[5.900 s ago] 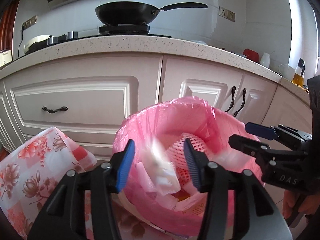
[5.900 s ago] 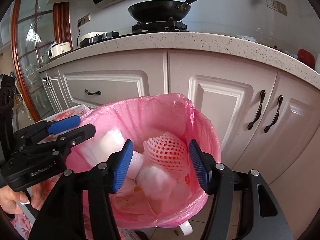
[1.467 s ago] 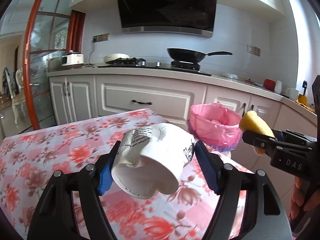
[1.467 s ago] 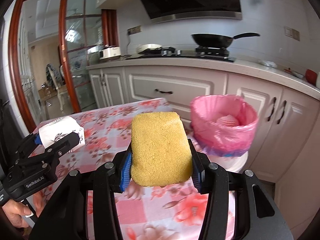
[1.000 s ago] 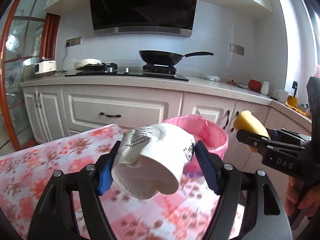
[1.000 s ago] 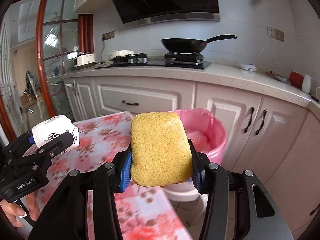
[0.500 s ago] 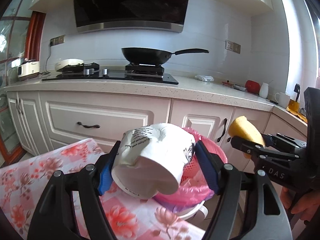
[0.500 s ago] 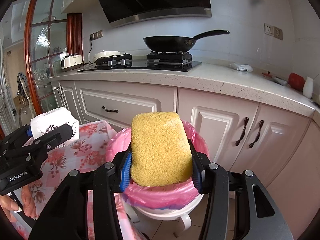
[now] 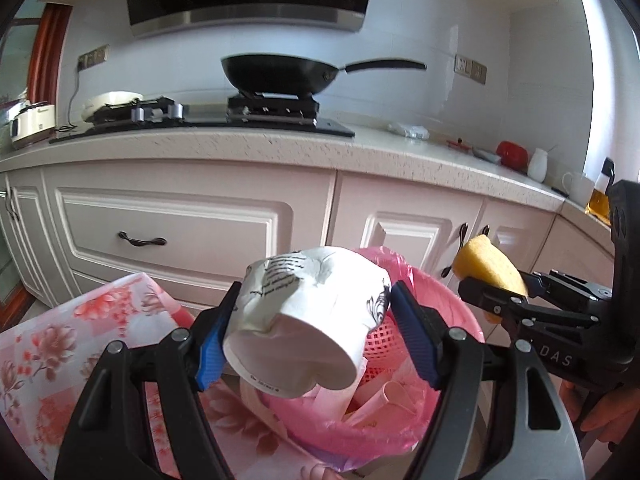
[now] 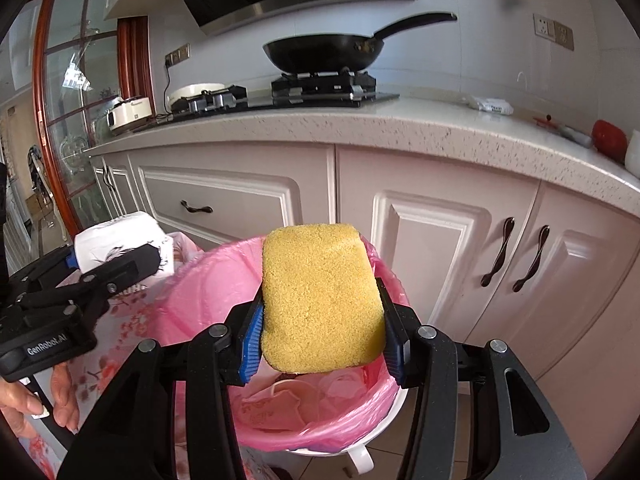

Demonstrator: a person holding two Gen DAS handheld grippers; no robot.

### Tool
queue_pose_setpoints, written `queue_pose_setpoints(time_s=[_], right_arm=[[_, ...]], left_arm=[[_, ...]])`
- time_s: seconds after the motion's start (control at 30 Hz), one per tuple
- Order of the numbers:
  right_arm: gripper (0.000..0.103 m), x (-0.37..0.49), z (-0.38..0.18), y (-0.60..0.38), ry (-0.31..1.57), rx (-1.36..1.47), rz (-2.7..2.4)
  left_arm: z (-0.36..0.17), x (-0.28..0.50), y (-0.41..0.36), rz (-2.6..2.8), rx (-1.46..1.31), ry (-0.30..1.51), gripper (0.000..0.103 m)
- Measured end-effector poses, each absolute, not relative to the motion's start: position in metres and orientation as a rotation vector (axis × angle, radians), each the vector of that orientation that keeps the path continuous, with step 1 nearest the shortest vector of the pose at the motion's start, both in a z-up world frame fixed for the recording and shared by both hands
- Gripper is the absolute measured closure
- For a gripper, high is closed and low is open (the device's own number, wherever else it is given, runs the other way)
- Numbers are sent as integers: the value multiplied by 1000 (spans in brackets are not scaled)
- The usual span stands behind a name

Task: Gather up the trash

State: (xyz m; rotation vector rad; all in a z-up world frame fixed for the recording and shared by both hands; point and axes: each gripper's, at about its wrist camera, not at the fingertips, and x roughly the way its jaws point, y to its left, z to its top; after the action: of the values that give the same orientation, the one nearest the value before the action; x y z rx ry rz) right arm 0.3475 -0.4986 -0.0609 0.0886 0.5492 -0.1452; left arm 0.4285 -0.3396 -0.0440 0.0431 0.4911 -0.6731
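Two grippers each clamped a piece of trash above the pink-lined bin (image 10: 192, 292). The left gripper (image 9: 310, 332) squeezed a crumpled white paper cup (image 9: 308, 320) with black print, tipped on its side so its dented base faced the camera. The right gripper (image 10: 322, 320) pinched a yellow, coarse-grained sponge (image 10: 320, 296) with rounded corners between its blue pads. Both items hid much of the bin's inside; only pale scraps and a pink mesh sleeve (image 9: 376, 344) showed past them, and what the scraps were could not be made out. The bin's white base (image 10: 360, 452) was cut off by the gripper frame. Both grippers pointed forward and slightly down toward the bin, side by side, with fingers of each hand (image 10: 60, 400) just visible at the frame edges. The floral tablecloth (image 9: 60, 344) lay left of the bin, the kitchen cabinets (image 10: 440, 240) behind it.
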Motion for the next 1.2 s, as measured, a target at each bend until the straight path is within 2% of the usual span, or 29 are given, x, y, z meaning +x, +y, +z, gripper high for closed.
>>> queue_pose_setpoints(time_s=[0.43,0.57,0.67,0.83,0.97,1.2], right_arm=[[54,371,-102,-508,597,34,-143],[53,370,-105,-508,601,23,-143],[41,367,-103,-506,592,12,-136],[41,358,-94,-504,575,11,-142],[36,343,-78,-501,547,19,-143],[18,310,-31,-477,518,22,-155]], left_arm=[[-86,469,-362,-680,45,565,31],[-91,472,-360,-667,52,560,24],[-92,471,-358,-669,61,558,21],[-85,463,-345,-645,56,536,17],[-73,447,-319,-610,46,496,5],[-40,415,-285,-566,69,469,5]])
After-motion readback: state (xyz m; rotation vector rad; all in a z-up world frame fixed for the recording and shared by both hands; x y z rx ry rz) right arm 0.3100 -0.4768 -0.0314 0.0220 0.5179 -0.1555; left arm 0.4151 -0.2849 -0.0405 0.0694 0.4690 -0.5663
